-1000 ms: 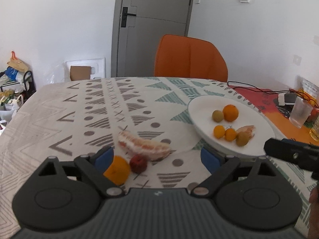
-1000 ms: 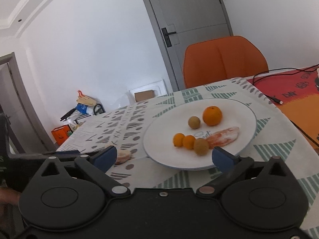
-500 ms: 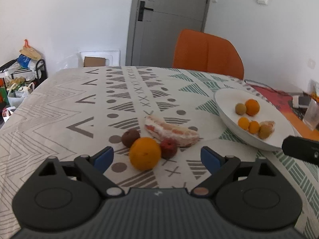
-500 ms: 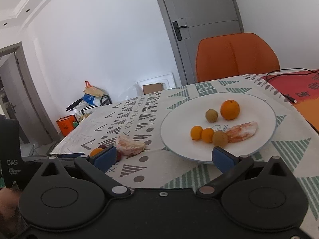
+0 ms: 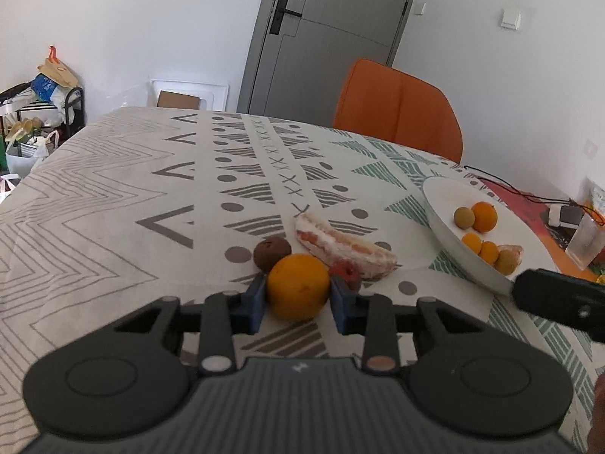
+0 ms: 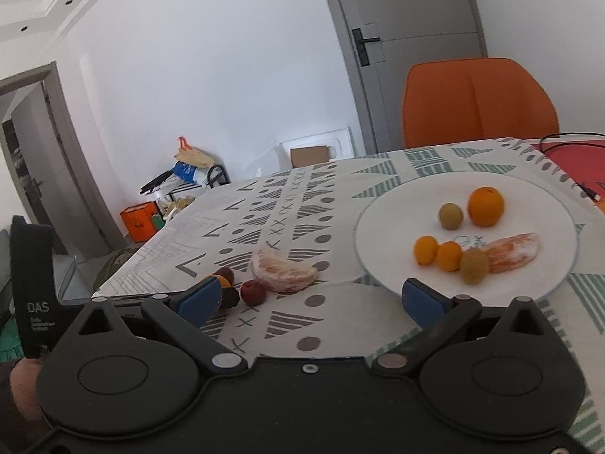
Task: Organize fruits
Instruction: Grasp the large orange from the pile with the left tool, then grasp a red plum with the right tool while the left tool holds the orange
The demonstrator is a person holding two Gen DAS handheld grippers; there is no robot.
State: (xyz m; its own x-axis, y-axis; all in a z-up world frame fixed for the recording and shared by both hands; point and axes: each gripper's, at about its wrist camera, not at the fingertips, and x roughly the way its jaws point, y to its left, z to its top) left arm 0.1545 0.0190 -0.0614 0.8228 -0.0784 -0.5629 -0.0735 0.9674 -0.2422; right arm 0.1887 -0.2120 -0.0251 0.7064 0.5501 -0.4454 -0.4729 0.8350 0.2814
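Observation:
My left gripper (image 5: 298, 299) is shut on an orange (image 5: 298, 286) that rests on the patterned tablecloth. A brown fruit (image 5: 271, 252), a small red fruit (image 5: 346, 272) and a peeled pomelo wedge (image 5: 342, 246) lie right behind it. The white plate (image 5: 446, 223) at the right holds an orange (image 5: 484, 216), two small oranges, two greenish-brown fruits and a pomelo slice. My right gripper (image 6: 310, 300) is open and empty, hovering in front of the plate (image 6: 382, 234). In the right wrist view the pomelo wedge (image 6: 283, 274) and the red fruit (image 6: 253, 292) lie left of the plate.
An orange chair (image 5: 397, 109) stands behind the table. A glass (image 5: 585, 240), cables and a red-orange mat lie at the far right. A cluttered rack (image 5: 38, 90) stands by the wall at the left. The right gripper's body (image 5: 559, 302) juts in beside the plate.
My left gripper has closed its fingers around the orange on the cloth. My right gripper has drifted left, bringing the loose fruits more into its view.

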